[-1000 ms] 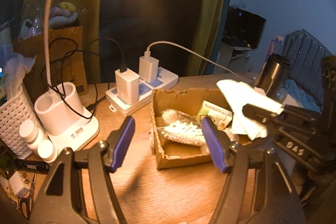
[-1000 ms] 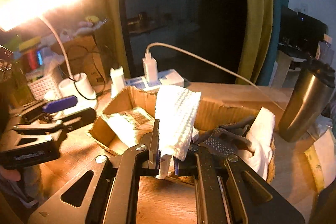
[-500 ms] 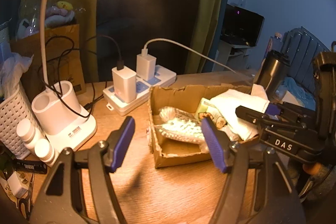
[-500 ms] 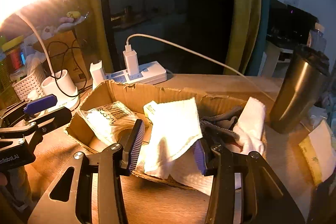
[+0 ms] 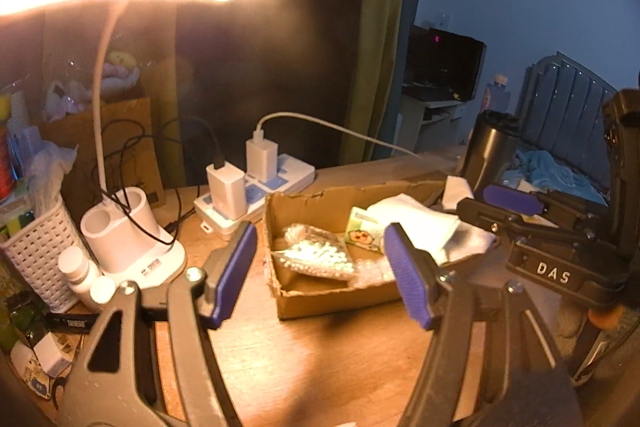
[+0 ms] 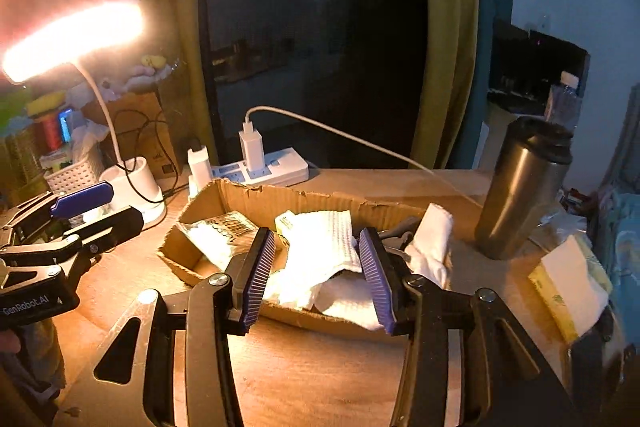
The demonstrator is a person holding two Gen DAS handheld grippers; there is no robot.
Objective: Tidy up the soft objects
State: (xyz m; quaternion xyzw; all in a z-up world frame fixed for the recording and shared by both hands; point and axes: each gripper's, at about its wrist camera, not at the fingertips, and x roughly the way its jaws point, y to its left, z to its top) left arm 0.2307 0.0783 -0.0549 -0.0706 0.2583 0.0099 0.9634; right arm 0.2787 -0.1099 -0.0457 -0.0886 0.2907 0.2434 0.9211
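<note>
Right wrist | steel tumbler [image 6: 520,187] beside cardboard box [image 6: 320,203] | power strip [image 6: 272,167] behind

Black left claw [image 5: 324,275], ribbed purple pads, silver screws, right claw [image 6: 318,277] lettered "DAS"

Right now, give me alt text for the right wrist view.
The right gripper hangs open in front of a cardboard box, its jaws just opened, with a white cloth lying in the box beyond them. A steel tumbler stands right of the box; the left gripper shows at far left.
</note>
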